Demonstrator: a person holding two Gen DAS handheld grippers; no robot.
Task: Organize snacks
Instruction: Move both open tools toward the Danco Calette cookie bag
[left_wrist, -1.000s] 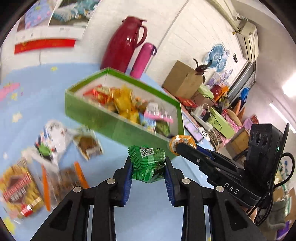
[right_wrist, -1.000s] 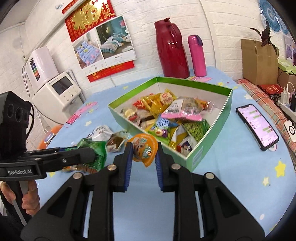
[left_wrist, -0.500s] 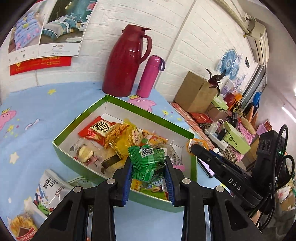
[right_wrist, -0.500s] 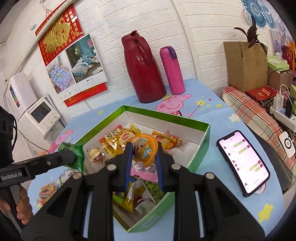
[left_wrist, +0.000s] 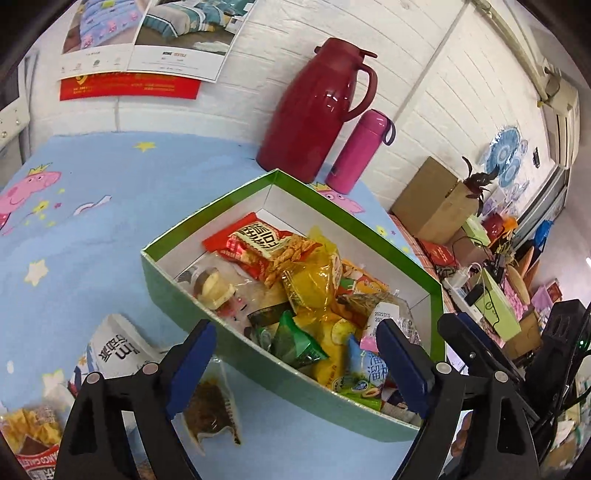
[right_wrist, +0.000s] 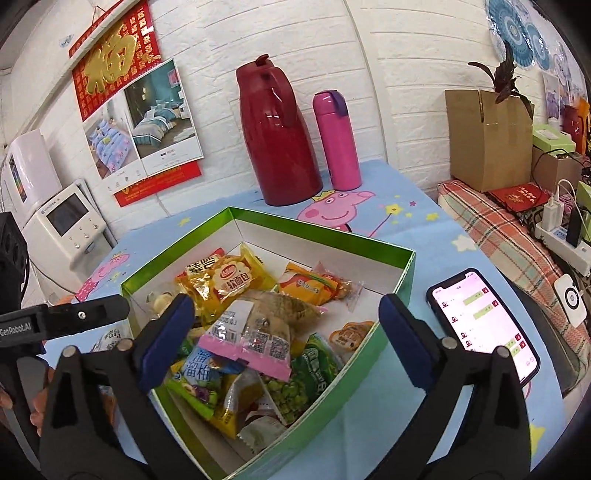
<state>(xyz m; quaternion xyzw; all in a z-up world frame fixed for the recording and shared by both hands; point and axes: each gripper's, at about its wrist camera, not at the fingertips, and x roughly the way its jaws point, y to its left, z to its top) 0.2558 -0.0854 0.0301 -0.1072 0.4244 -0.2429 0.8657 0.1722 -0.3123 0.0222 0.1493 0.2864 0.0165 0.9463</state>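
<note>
The left gripper stands wide open with nothing between its blue pads, poised over the near wall of the green snack box, and the right gripper is spread just as wide and just as empty above the same box from the other side; neither touches a packet or the cardboard. The snacks mostly lie heaped inside the box: a green packet near the front wall, a red-and-yellow crisp bag, a yellow soft-bread pack, a pink-edged clear pack and a pea bag. A few still lie outside on the blue tablecloth, among them a clear pouch with brown filling, a white packet and a yellow bag at the lower left. These loose packets look light, soft and crinkly, with slick film that could slide out of a shallow pinch, and the crisp-type contents would probably crush under a hard squeeze. My judgement is that each is best taken across a flat sealed edge or the thin middle, with a moderate close. The clear pouch lies just beside the left gripper's left finger and seems the handiest.
</note>
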